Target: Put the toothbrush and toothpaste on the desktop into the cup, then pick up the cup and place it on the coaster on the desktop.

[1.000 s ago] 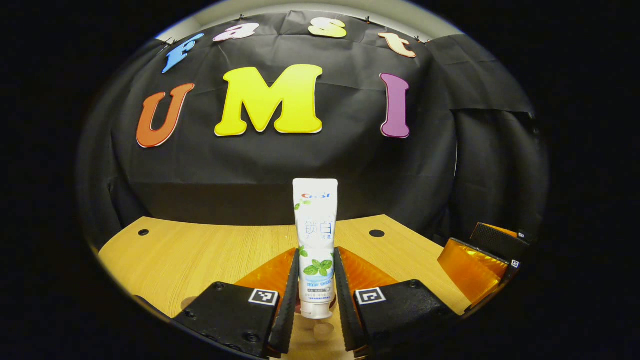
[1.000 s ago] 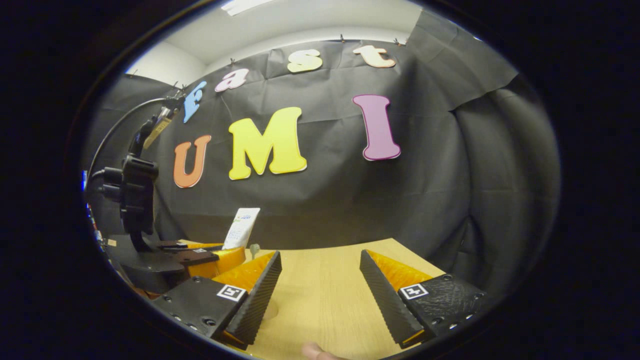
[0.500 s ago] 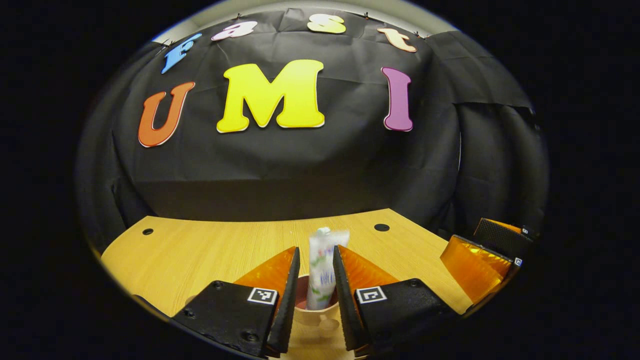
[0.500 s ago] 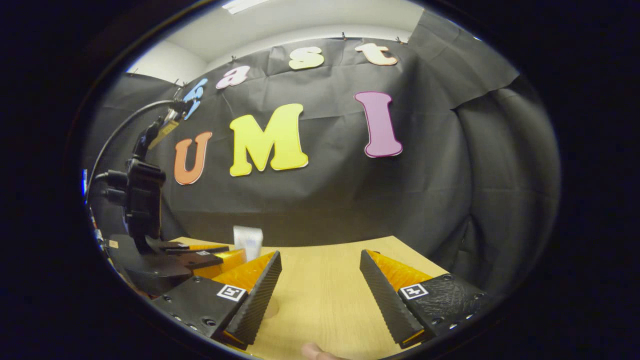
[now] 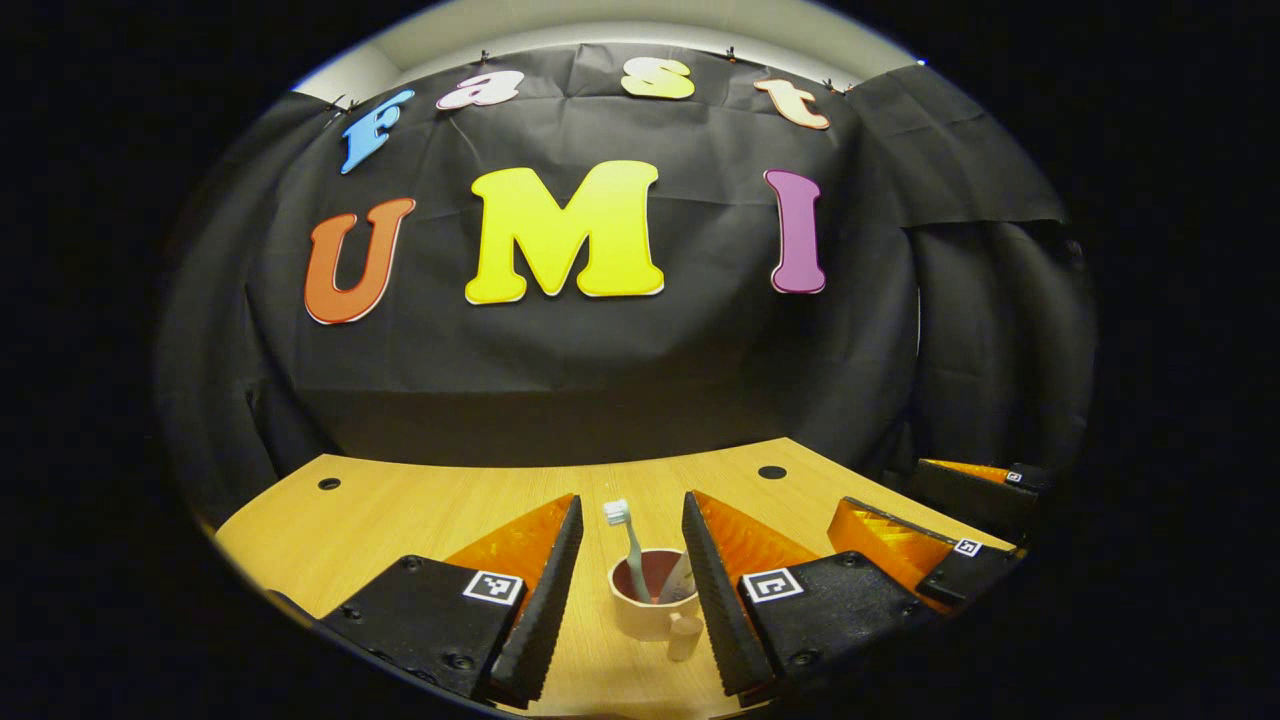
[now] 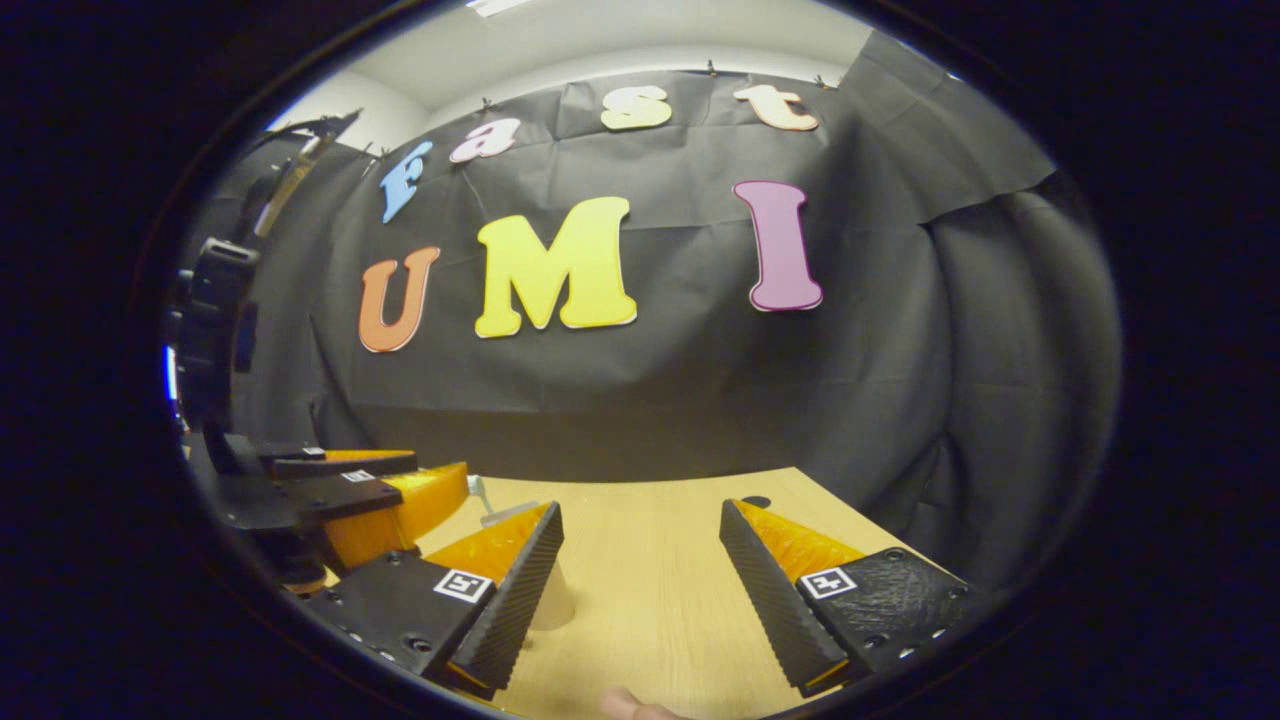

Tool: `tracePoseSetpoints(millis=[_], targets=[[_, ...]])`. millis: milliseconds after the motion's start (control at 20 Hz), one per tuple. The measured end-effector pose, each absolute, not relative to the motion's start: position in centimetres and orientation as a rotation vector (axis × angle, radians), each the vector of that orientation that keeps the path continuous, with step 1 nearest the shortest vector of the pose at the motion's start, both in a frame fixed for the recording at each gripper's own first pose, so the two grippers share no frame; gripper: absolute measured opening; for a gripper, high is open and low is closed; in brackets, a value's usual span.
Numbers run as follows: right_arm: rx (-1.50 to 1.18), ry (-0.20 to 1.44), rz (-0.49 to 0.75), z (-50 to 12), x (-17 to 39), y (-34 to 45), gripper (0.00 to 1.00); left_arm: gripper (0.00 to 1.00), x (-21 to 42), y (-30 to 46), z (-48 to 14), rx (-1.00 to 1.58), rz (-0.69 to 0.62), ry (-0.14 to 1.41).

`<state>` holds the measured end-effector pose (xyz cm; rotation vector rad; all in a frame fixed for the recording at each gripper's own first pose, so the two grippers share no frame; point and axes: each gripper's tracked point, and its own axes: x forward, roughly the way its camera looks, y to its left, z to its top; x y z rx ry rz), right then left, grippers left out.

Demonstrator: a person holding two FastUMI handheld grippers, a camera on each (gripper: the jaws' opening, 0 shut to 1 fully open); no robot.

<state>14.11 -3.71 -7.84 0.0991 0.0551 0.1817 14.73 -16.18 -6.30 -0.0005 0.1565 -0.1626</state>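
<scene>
In the left gripper view, the left gripper [image 5: 632, 590] is hovering above the wooden desktop [image 5: 400, 510] with its fingers spread apart and nothing between them but air, while the cup [image 5: 652, 600] is standing on the desktop below the gap with the toothbrush [image 5: 630, 550] sticking up out of it, bristle head topmost, and the toothpaste [image 5: 680, 580] leaning inside against its right wall. Farther right, the right gripper [image 5: 930, 520] is waiting near the desktop's edge. In the right gripper view, that gripper [image 6: 640, 590] is likewise holding its fingers wide over bare wood, gripping nothing.
</scene>
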Motion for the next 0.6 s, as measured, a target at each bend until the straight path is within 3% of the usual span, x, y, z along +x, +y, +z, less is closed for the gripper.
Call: tracePoseSetpoints(millis=[50,100,200,400,500,550,600], targets=[[0.097,0.06,0.193,-7.8,13.8,-3.2,0.92,0.72,14.2,-15.5,-5.7,-0.004,-0.152,0.138],[0.087,0.068,0.202,-7.8,13.6,-2.7,0.92,0.61,13.5,-14.9,-5.3,-0.013,-0.144,0.125],[0.062,0.07,0.195,-7.7,13.6,-2.5,0.96,0.73,12.3,-14.2,-4.6,-0.034,-0.153,0.101],[0.022,0.084,0.2,-7.4,13.3,-0.8,0.96,0.83,9.6,-11.4,-3.8,-0.013,-0.121,0.074],[0.006,0.083,0.213,-6.9,13.1,0.6,0.96,0.93,8.6,-10.2,-3.8,-0.01,-0.103,0.067],[0.004,0.085,0.226,-6.8,12.9,1.5,0.92,0.94,8.1,-9.5,-3.8,-0.011,-0.096,0.069],[0.006,0.093,0.243,-6.6,12.7,2.5,0.95,0.95,7.7,-8.9,-4.1,-0.014,-0.087,0.074]])
